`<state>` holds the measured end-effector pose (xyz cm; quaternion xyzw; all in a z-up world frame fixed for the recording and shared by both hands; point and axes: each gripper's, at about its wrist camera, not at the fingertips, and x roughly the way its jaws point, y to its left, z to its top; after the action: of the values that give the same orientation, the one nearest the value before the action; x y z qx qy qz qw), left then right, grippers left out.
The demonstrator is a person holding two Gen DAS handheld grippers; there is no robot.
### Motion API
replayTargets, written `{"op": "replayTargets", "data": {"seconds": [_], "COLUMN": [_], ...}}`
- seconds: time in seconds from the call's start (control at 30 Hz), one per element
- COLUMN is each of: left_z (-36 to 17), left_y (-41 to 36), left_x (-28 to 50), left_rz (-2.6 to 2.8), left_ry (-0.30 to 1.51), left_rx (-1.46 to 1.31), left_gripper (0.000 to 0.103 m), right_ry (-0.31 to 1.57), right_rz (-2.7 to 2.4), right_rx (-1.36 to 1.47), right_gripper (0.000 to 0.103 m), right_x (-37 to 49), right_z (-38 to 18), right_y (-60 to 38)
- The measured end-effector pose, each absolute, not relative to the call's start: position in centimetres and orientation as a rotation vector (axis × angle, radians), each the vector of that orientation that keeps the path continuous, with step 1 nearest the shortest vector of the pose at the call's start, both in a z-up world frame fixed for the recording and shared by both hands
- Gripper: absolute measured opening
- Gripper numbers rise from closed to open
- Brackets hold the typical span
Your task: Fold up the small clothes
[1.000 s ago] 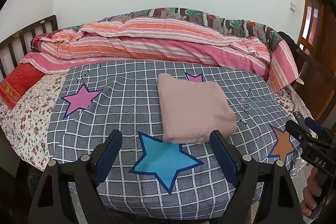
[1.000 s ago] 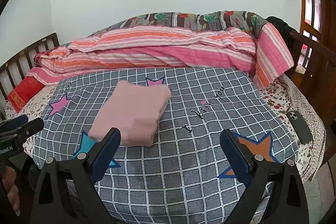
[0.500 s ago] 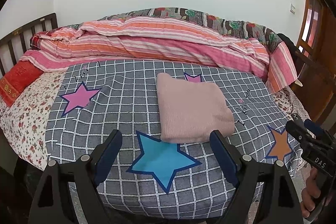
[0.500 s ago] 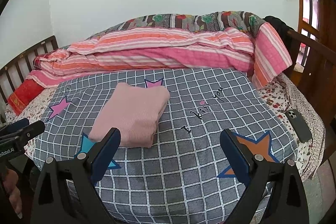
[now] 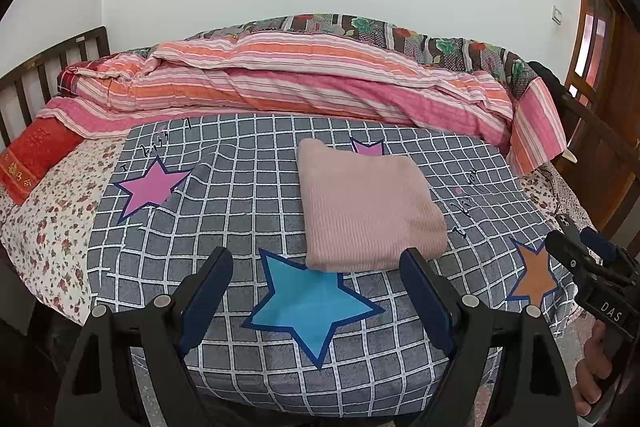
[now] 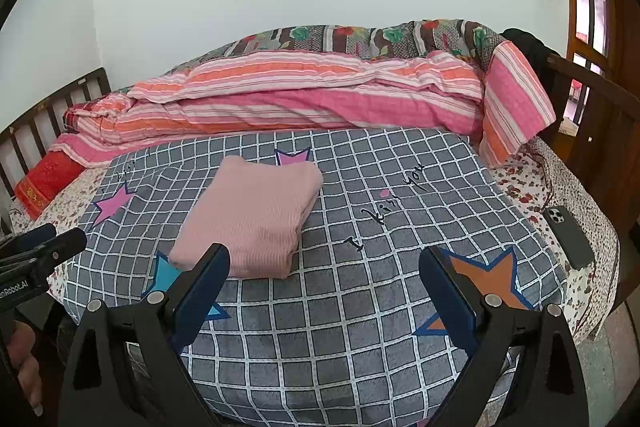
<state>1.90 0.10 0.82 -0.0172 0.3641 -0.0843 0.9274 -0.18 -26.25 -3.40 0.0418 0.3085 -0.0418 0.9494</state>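
Note:
A pink knitted garment (image 5: pixel 368 203) lies folded into a neat rectangle on the grey checked blanket (image 5: pixel 240 187) with coloured stars. In the right wrist view the same garment (image 6: pixel 252 215) sits left of centre. My left gripper (image 5: pixel 318 267) hangs open just short of the garment's near edge, nothing between its fingers. My right gripper (image 6: pixel 324 263) is open too, held over the blanket (image 6: pixel 380 287) to the right of the garment and apart from it. Each gripper shows at the edge of the other's view, held by a hand.
A rolled pink and orange striped quilt (image 5: pixel 300 83) lies along the far side of the bed. A red cushion (image 5: pixel 32 155) rests at the left by the wooden headboard. A dark phone (image 6: pixel 568 237) lies on the floral sheet at the right, near a wooden rail.

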Motion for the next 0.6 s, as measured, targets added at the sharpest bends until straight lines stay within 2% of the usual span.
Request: {"op": "replayTargets", "data": {"seconds": [0.6], "left_z": [0.57], "left_y": [0.49], "left_x": [1.89], "left_rz": [-0.172], "left_ry": [0.748], "left_rx": [-0.034], "left_gripper": [0.084], "right_ry": [0.636], "right_rz": [-0.081], "right_rx": [0.091], "right_gripper": [0.094], "right_x": [-0.40], "right_z": [-3.94], "right_y": [-26.49]}}
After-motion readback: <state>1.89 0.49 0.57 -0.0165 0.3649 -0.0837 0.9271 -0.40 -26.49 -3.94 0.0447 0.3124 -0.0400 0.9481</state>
